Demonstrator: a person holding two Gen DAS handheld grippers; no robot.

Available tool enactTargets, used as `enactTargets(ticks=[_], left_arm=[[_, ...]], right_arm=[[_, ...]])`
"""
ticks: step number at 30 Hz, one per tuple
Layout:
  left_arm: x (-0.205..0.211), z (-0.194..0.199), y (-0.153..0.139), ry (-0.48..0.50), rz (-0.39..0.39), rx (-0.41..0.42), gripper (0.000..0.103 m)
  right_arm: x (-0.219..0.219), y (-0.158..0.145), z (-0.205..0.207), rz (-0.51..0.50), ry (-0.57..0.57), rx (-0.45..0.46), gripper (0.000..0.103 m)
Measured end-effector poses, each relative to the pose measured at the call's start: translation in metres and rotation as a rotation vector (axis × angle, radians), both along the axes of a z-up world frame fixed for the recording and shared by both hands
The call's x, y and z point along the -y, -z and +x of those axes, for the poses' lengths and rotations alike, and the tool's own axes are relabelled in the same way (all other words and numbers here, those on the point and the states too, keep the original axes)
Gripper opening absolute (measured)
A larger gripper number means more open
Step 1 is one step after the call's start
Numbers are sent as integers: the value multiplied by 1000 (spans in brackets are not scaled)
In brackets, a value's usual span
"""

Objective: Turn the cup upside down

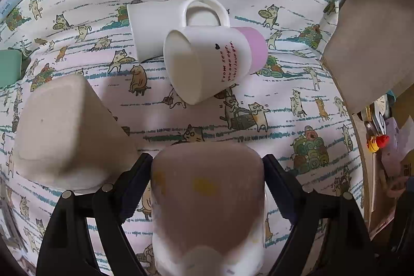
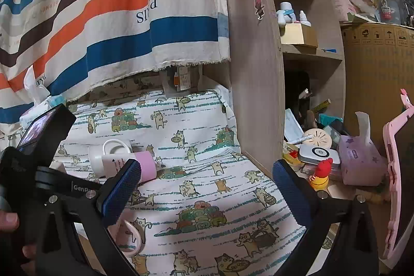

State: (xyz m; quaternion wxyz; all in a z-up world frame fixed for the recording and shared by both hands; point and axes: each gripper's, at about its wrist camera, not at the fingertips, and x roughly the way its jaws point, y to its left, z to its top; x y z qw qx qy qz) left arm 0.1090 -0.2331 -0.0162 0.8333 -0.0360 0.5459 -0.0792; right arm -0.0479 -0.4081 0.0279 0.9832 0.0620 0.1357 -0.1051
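Observation:
In the left wrist view my left gripper (image 1: 208, 170) has its two black fingers around a cup (image 1: 207, 201) standing upside down, brownish base towards the camera. The fingers stand a little off its sides. A second upside-down cup (image 1: 67, 131) stands to its left. Further off a white mug with a pink base and red writing (image 1: 207, 61) lies on its side, with a plain white mug (image 1: 152, 27) lying behind it. My right gripper (image 2: 207, 180) is open and empty above the cloth; the lying mugs (image 2: 121, 159) show at its left.
A cat-print cloth (image 1: 297, 100) covers the table. A green box (image 1: 9, 66) sits at the left edge, tissue packs at the back left. A wooden shelf unit (image 2: 256, 69) with clutter stands on the right, a striped curtain (image 2: 103, 17) behind.

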Motion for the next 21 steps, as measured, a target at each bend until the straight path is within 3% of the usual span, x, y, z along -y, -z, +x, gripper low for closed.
enactTargets(ticks=[11, 17, 21], left_arm=[[4, -19, -14, 57, -45, 116, 84], [6, -43, -32, 87, -14, 282, 84], [-1, -61, -35, 76, -36, 351, 84]], right_arm=[[3, 8, 5, 10, 15, -30, 102], [6, 6, 1, 3, 26, -28, 102], [9, 5, -3, -3, 47, -20, 102]])
